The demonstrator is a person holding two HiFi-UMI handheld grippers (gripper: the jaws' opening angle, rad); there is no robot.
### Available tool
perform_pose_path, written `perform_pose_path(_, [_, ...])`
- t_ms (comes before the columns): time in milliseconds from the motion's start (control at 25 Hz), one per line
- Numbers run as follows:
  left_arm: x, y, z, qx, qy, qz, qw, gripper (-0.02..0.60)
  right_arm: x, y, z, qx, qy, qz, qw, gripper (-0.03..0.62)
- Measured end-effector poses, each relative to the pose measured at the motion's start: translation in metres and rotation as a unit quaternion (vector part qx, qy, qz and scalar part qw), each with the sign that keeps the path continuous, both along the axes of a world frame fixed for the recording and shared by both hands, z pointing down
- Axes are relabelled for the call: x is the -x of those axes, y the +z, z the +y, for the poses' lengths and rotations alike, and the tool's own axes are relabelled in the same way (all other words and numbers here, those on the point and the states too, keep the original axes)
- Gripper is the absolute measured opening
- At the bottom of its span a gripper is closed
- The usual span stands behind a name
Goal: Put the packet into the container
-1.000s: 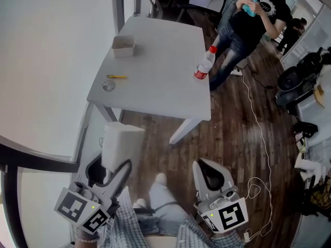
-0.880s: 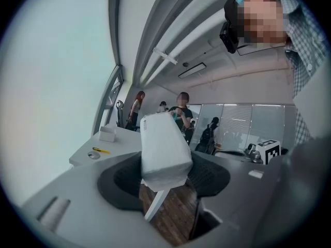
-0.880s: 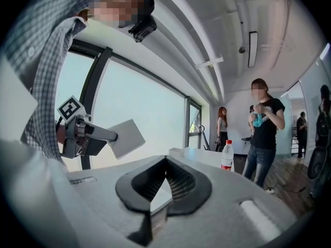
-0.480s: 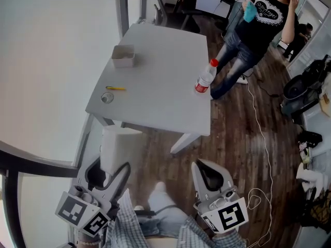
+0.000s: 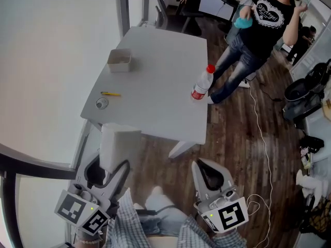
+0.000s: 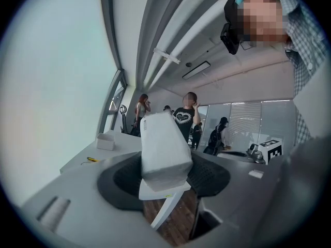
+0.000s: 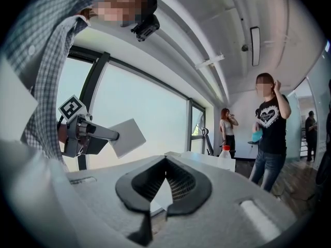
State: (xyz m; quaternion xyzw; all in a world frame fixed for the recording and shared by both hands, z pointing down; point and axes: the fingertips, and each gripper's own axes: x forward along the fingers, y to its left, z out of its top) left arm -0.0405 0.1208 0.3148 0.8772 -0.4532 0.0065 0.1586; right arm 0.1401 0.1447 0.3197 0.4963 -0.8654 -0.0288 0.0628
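Packet [image 5: 120, 146]: white, blocky, smooth-wrapped

Office-type rm: white table [image 5: 155, 71], swivel chair [image 5: 189, 15], big windows [image 7: 150, 112], glass partition w/ blinds [image 6: 258, 120], wood floor [image 5: 243, 138], ppl [image 5: 258, 30] standing about.

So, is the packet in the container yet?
No, out: the left gripper holds the white packet, and the container sits across the table.
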Motion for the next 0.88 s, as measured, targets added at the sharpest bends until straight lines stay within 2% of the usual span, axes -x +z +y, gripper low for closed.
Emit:
perform_pose_path(320, [-0.017,-0.008,-0.013,-0.012,-0.001,0.000,0.9999,0.258,-0.023,-0.002,-0.009,-0.004,0.006,0.003,1.000,-0.002])
perform_pose_path(880, [-0.021,-0.007,-0.027,-0.014,-0.005,-0.006,0.9999,0.258,-0.025,-0.002,-0.024,-0.011,0.002,-0.002,1.000,-0.002])
